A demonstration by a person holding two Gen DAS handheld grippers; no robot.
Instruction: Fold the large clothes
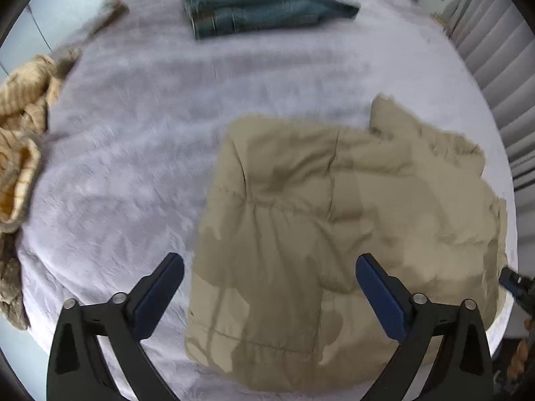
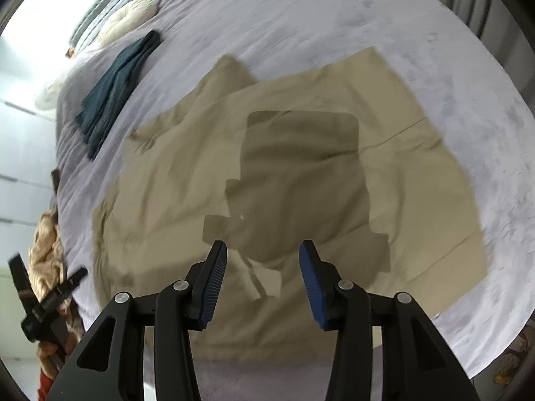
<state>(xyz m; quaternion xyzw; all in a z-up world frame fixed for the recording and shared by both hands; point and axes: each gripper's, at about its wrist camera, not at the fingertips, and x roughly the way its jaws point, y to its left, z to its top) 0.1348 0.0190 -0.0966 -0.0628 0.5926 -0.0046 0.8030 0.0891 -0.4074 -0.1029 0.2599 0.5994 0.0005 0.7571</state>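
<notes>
The folded jeans (image 1: 264, 6) are smeared by motion blur; the striped beige garment (image 1: 23, 127) is cut off at the left edge.

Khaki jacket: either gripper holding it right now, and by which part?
Nothing is held. Left gripper and right gripper are both open above the khaki jacket, with no fabric between the jaws.

Pale lilac-grey bedspread (image 1: 133, 153) fills both views. Plain khaki-tan jacket (image 1: 334, 220), no pattern, lower right of left-wrist frame. Faded blue denim jeans (image 1: 264, 6) w/ tan stitching at top centre. Cream-and-tan striped garment (image 1: 23, 127) w/ yellow lining at left edge. Off-white fluffy cushion (image 2: 130, 20) upper left of right-wrist frame. Both grippers black, jaws w/ blue pads.
</notes>
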